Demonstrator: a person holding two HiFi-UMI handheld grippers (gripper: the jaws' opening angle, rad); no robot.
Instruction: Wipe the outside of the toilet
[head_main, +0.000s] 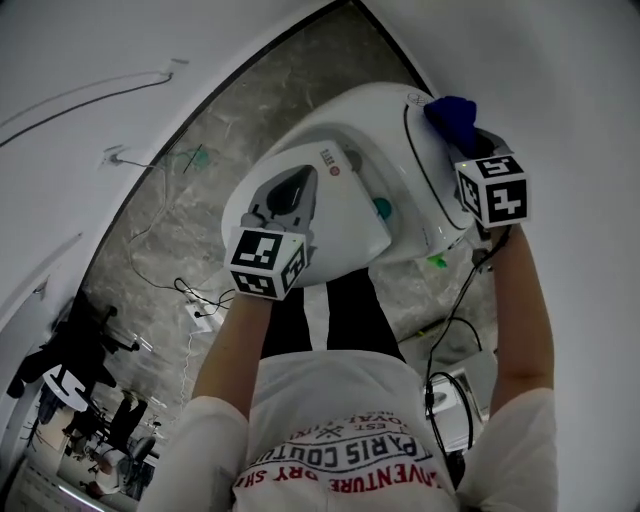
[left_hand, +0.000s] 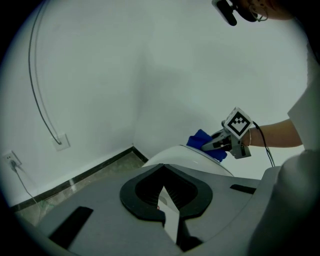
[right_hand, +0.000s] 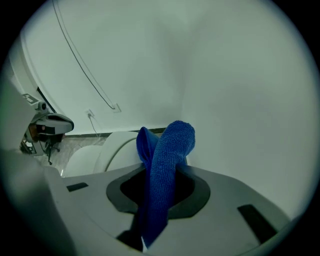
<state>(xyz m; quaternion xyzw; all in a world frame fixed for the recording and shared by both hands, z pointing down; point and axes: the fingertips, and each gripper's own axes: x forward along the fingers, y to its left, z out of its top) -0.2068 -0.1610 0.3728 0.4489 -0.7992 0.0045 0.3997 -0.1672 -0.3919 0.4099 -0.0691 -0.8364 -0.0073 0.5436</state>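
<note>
The white toilet (head_main: 345, 165) stands below me in the head view, lid down, in a corner of two white walls. My right gripper (head_main: 462, 135) is shut on a blue cloth (head_main: 452, 113) and holds it at the toilet's far right side, near the tank. In the right gripper view the cloth (right_hand: 162, 175) sticks up from between the jaws, with the toilet (right_hand: 95, 152) to its left. My left gripper (head_main: 298, 182) hovers over the lid's left part, jaws together with nothing in them. The left gripper view shows the right gripper (left_hand: 220, 142) with the cloth (left_hand: 200, 140) against the toilet (left_hand: 195, 157).
Grey marble floor (head_main: 250, 100) surrounds the toilet. Cables and a power strip (head_main: 200, 318) lie on it to the left. A wall socket (left_hand: 61, 142) with a hanging cable sits low on the wall. Dark stands (head_main: 70, 360) are at lower left. My legs stand at the toilet's front.
</note>
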